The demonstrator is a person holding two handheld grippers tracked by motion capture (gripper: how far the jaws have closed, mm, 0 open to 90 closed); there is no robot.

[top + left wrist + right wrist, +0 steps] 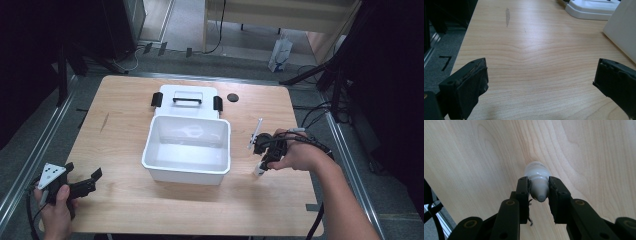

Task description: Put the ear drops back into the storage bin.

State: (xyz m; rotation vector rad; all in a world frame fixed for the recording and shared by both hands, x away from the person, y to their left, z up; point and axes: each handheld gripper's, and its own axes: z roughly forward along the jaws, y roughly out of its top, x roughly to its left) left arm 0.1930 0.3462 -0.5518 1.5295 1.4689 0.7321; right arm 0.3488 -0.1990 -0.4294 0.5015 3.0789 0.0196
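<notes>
**Small bottle gripped at the right of a wooden table**

A pale wooden table (125,200) with rounded corners stands on grey carpet, ringed by dark stands and loose cables. Beyond its far edge are a light wood desk (280,20) and a white paper bag (280,52) on the floor.

Near the middle of the table sits an open white plastic box (187,172), its lid (187,100) with a black handle and black clips lying flat just behind it. A small black disc (232,97) lies beside the lid. A thin white stick-like item (255,132) lies right of the box; what it is cannot be told.

The right gripper (539,191) has its jaws closed on a small white bottle (537,171), holding it by the cap end, close over the table to the right of the box.

The left gripper (540,77) hovers low at the near left corner, jaws spread wide with nothing between them. A dark smudge (507,16) marks the wood ahead of it.
</notes>
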